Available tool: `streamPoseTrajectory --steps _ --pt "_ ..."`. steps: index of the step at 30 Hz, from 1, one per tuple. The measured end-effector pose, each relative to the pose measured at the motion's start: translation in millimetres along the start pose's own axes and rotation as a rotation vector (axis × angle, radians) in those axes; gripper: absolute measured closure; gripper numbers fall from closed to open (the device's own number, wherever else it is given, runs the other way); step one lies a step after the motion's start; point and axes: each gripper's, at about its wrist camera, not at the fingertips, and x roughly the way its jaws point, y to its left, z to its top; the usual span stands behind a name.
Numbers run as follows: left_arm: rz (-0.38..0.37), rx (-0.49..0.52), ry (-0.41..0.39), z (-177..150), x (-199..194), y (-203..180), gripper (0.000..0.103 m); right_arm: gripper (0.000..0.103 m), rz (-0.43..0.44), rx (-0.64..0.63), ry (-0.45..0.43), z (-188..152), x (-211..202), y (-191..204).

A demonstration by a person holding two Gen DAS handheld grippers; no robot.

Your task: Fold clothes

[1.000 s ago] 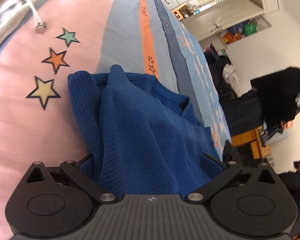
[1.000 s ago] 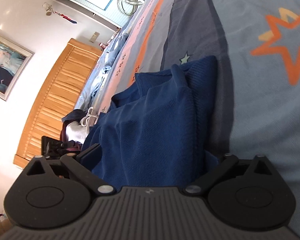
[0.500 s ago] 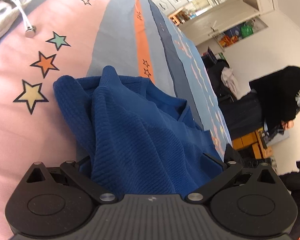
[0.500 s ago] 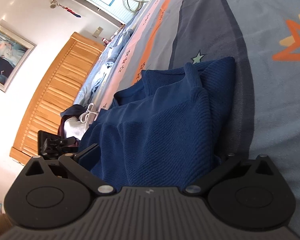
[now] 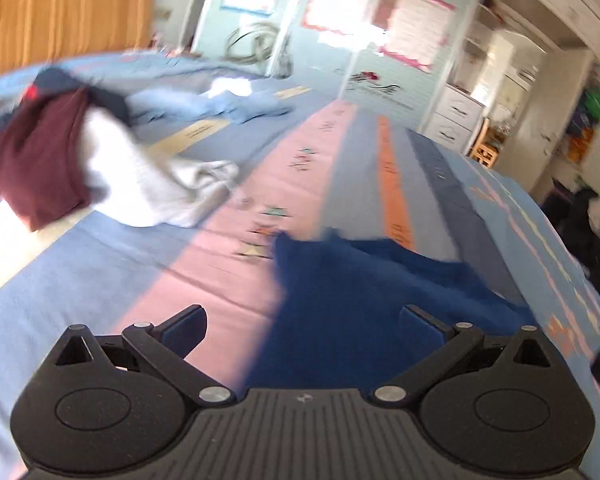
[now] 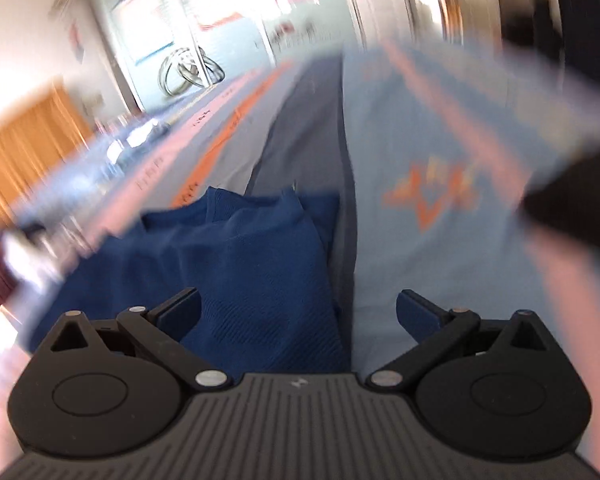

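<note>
A folded blue knit garment (image 5: 364, 292) lies on the striped bedspread (image 5: 100, 280), just ahead of both grippers. My left gripper (image 5: 302, 326) is open above its near left part, its fingers wide apart and holding nothing. In the right wrist view the same blue garment (image 6: 240, 256) lies flat, its right edge along the dark stripe. My right gripper (image 6: 298, 312) is open over that edge, with nothing between its fingers. Both views are blurred by motion.
A heap of clothes lies at the left of the bed: a maroon garment (image 5: 40, 160), a white hoodie (image 5: 148, 184) and light blue clothes (image 5: 220, 106). A wooden headboard (image 5: 60, 12) stands behind. White drawers (image 5: 456, 116) stand at the far right.
Both grippers have let go of the blue garment and opened. Both have lifted and swung level, so the views now look along the bed. The garment lies flat on the bed.
</note>
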Motion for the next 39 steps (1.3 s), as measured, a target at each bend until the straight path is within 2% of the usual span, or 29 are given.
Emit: streamPoseTrajectory --steps 3,5,7,10,16,22,39 --pt "0.065 0.076 0.008 -17 -15 -41 0.001 0.000 -0.133 -0.147 -0.031 -14 -23 61" --pt "0.121 0.143 0.026 -28 -19 -63 0.001 0.000 -0.186 -0.135 0.004 -22 -20 78" --pt "0.144 0.193 0.036 -35 -26 -67 0.001 0.000 -0.224 -0.189 0.024 -30 -17 95" --pt "0.141 0.189 0.041 -37 -36 -68 0.001 0.000 -0.273 -0.259 0.050 -41 -13 119" --pt "0.151 0.162 0.040 -28 -46 -61 0.001 0.000 -0.258 -0.246 0.042 -36 -20 130" --pt "0.126 0.178 0.065 -28 -47 -64 0.001 0.000 -0.234 -0.211 0.054 -31 -26 134" --pt "0.126 0.176 0.105 -23 -32 -71 0.001 0.000 -0.231 -0.199 0.072 -21 -23 138"
